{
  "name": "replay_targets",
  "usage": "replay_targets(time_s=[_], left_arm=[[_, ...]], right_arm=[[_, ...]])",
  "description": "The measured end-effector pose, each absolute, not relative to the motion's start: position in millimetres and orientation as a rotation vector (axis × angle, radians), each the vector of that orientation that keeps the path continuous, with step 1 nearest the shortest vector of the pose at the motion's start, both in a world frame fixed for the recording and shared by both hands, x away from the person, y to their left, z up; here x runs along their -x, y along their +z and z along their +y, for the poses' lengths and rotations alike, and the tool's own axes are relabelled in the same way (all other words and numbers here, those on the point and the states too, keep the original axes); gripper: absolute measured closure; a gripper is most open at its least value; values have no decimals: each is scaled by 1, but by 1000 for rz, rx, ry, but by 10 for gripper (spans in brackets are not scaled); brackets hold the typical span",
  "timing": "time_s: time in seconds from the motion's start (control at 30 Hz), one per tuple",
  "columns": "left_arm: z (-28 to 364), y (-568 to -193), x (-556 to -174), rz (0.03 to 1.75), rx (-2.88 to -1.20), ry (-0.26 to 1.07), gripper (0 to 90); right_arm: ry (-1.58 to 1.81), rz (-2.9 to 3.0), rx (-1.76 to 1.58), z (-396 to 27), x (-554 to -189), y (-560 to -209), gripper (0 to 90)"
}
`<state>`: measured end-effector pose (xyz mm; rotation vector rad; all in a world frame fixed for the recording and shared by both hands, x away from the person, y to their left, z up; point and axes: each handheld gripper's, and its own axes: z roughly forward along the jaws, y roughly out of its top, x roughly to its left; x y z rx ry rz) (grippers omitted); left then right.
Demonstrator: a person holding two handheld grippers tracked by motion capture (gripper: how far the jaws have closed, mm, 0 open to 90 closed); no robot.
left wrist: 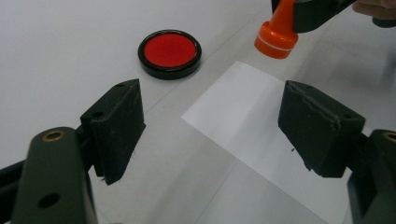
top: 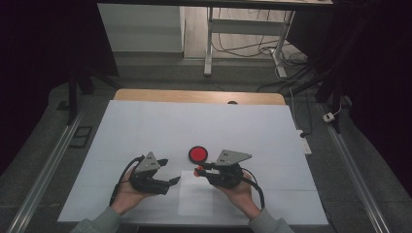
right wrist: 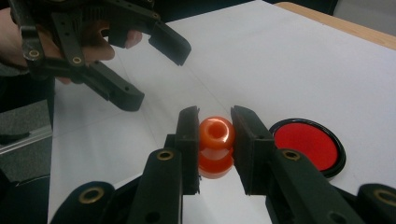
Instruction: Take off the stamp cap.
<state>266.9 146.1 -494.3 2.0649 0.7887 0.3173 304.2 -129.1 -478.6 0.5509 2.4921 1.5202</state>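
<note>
Both jaws of the right gripper [right wrist: 215,140] clamped an orange stamp [right wrist: 215,147], ink pad [right wrist: 306,145] just beside; left gripper [left wrist: 210,126] gaped empty.

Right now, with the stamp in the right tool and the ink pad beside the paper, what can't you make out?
- Stamp face: in the right gripper view the tool's jaws cover its sides and its underside points away.
- Stamp handle top: cut off by the upper edge in the left gripper view.
- Paper sheet: any print is too faint to tell.
- Ink pad: wetness is too small to judge in the high view.
</note>
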Motion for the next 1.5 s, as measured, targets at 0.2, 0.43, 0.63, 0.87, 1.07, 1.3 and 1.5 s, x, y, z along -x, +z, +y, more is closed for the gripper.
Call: replay_targets(time_s=[0.2, 0.43, 0.63, 0.87, 1.07, 1.3, 1.5], left_arm=[[139, -494, -270, 772, -2080, 309, 230], [129, -493, -273, 747, -2091, 293, 230], [123, -492, -274, 734, -2100, 291, 230], [120, -493, -276, 729, -2105, 288, 230], [115, -494, -278, 723, -2110, 279, 231], [107, -495, -279, 707, -2118, 272, 234], [101, -497, -281, 695, -2129, 263, 238]], right_arm=[[1523, 2493, -554, -128, -305, -480, 718], [1527, 2493, -556, -129, -305, -480, 718], [1526, 2489, -556, -129, -305, -480, 718], [1522, 2491, -556, -129, -305, -479, 718], [1526, 2485, -559, -129, -305, -480, 718], [1526, 2484, -560, -129, -305, -480, 718], [1530, 2480, -560, -129, -305, -480, 718]])
